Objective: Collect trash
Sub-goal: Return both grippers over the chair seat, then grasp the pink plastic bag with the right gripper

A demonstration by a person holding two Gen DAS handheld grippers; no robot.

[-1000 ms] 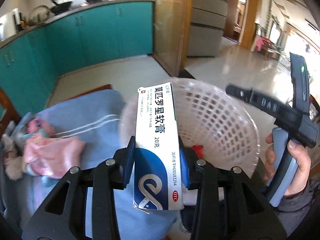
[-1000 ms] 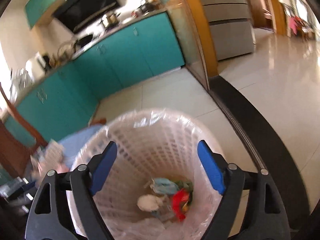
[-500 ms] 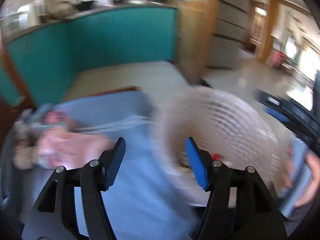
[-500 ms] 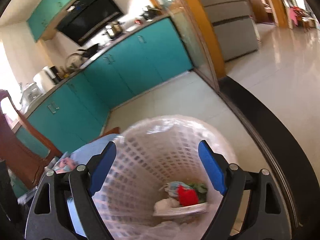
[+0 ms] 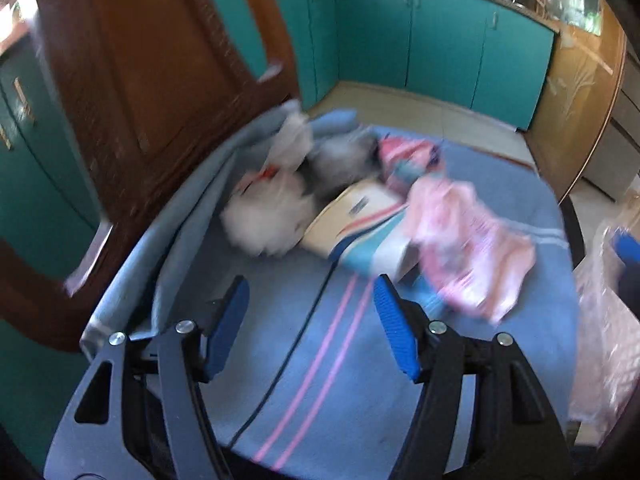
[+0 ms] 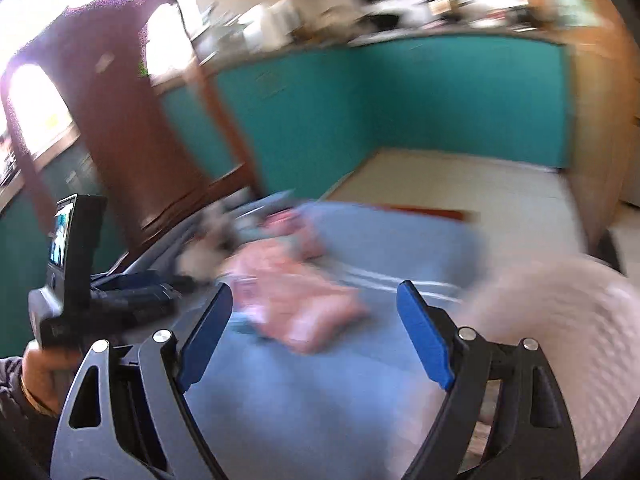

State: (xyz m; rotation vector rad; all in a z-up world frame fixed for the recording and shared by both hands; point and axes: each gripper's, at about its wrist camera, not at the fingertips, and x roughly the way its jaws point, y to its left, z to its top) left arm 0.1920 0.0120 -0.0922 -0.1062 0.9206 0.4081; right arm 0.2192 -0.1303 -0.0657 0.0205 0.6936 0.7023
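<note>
My left gripper point(image 5: 312, 324) is open and empty above the blue striped cloth point(image 5: 344, 380). Ahead of it lie a pink wrapper point(image 5: 472, 252), a striped white box point(image 5: 360, 220), a white fluffy wad point(image 5: 268, 212) and a grey wad point(image 5: 344, 156). My right gripper point(image 6: 316, 332) is open and empty, low over the same cloth point(image 6: 312, 392), with the pink wrapper point(image 6: 292, 296) just ahead. The white lined trash basket point(image 6: 560, 328) is at its right; its plastic liner shows in the left wrist view point(image 5: 608, 320).
A dark wooden chair back point(image 5: 140, 92) rises left of the cloth. Teal cabinets point(image 5: 440, 40) line the far wall. A thin black cable point(image 5: 296, 340) lies across the cloth. The left hand-held gripper body point(image 6: 76, 276) shows at the left of the right wrist view.
My left gripper let go of the blue-and-white medicine box, which now lies in the basket, and swung left to the trash pile. My right gripper swung left from over the basket to the cloth.
</note>
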